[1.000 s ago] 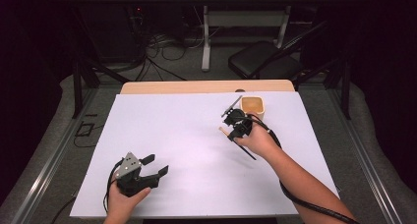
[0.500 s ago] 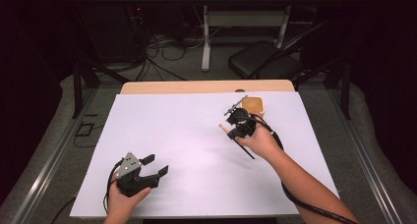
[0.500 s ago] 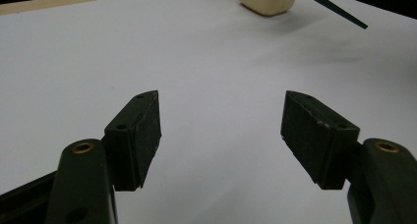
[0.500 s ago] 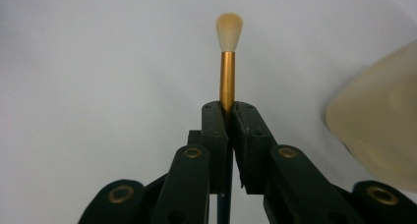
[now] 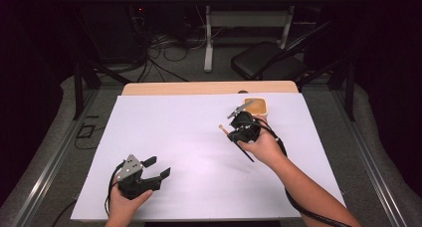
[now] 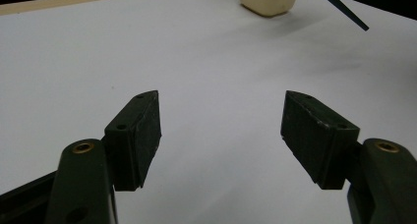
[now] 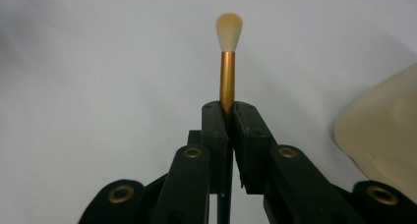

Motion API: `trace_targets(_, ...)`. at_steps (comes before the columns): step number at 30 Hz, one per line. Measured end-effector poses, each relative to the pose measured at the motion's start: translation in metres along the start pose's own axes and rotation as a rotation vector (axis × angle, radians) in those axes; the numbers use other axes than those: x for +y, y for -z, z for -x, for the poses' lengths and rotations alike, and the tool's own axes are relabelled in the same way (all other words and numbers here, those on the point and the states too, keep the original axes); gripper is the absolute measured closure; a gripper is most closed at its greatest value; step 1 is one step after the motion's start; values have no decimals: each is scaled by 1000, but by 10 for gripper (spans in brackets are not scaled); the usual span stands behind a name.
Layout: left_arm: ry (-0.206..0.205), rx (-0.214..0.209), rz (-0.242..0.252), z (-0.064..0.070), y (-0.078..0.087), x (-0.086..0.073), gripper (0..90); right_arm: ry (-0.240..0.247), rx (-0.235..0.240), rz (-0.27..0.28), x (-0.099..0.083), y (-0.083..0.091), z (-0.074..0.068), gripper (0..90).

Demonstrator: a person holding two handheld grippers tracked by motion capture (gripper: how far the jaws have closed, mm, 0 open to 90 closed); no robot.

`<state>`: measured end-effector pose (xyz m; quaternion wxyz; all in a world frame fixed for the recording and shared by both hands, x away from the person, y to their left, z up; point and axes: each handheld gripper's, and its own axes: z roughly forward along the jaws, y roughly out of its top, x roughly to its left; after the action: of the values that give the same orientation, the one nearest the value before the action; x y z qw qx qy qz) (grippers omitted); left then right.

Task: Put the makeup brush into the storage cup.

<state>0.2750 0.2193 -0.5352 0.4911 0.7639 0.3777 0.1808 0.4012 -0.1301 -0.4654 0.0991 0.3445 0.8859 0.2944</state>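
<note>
From above I see a white sheet [image 5: 199,152] covering nearly all of a wooden table [image 5: 209,88], whose bare far edge shows as a thin strip. My right gripper [image 5: 238,129] is right of centre, toward the far side, its jaws clamped on a small brush [image 7: 228,62]. In the right gripper view the gold ferrule rises straight out between the closed jaws, ending in a pale tuft above the sheet. In the high view the dark handle slants back past the hand toward me. A cream container [image 5: 258,107] sits just beyond that gripper, near the sheet's far edge; in the right gripper view its wall is close on the right. My left gripper [image 5: 154,168] rests near the front left edge, jaws spread wide and holding nothing. A broad stretch of bare sheet lies between the two grippers.
</note>
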Motion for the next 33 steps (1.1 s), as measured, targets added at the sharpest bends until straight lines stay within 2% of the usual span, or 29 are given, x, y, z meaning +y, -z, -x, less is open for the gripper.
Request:
trace_targets(11, 5, 1, 3, -2, 0, 0, 325, -1, 27, 87, -9, 5, -8, 838)
trace_targets(33, -3, 10, 8, -1, 0, 0, 338, -37, 38, 231, -28, 16, -8, 838)
